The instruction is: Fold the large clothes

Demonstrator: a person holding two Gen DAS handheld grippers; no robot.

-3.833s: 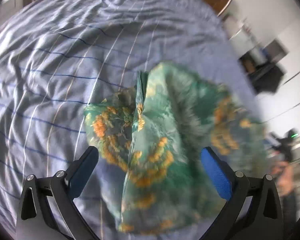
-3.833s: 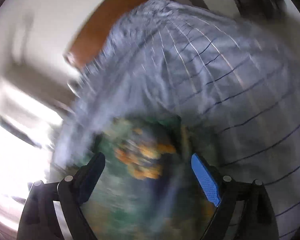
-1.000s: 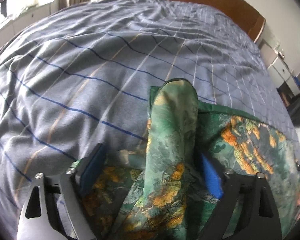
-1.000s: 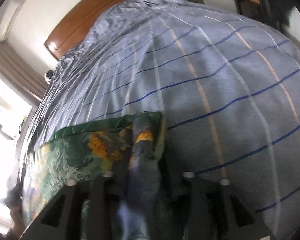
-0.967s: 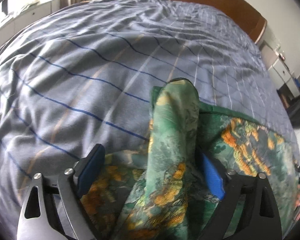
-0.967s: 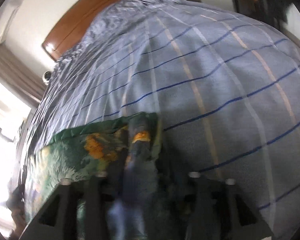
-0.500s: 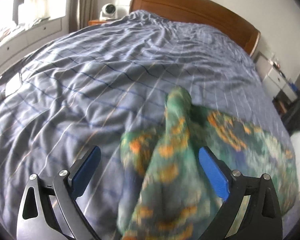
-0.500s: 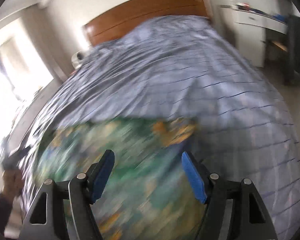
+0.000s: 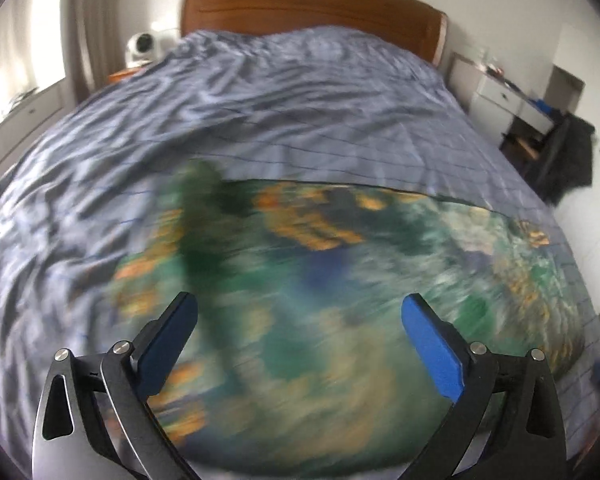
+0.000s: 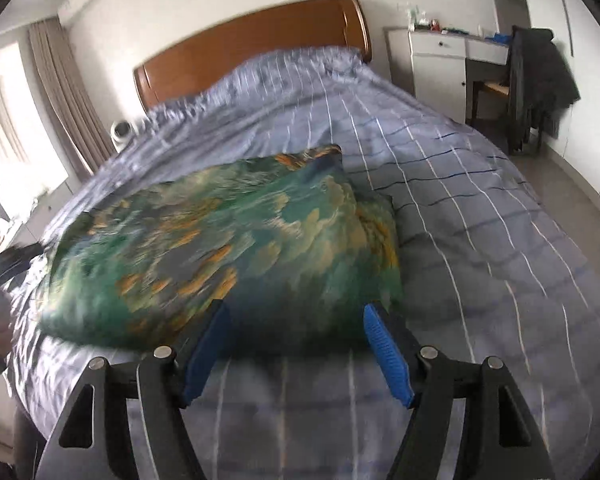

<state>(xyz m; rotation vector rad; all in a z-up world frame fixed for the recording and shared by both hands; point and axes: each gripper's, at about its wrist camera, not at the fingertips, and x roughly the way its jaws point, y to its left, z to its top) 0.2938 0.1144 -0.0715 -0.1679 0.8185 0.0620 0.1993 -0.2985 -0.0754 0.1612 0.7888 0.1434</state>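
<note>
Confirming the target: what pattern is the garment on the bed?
Green garment with orange blotches; clearest in right wrist view.

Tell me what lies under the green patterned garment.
The green patterned garment lies spread on the blue striped bedcover, which shows all around it. Anything beneath the cloth itself is covered; the left view is too blurred to help.

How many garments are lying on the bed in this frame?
1. A single green and orange patterned garment lies spread on the striped blue duvet near the foot of the bed, in front of both open grippers. Folded layers underneath can't be ruled out.

Green-orange garment (image 10: 228, 240); blue-striped grey bedspread (image 10: 480, 208)
</note>
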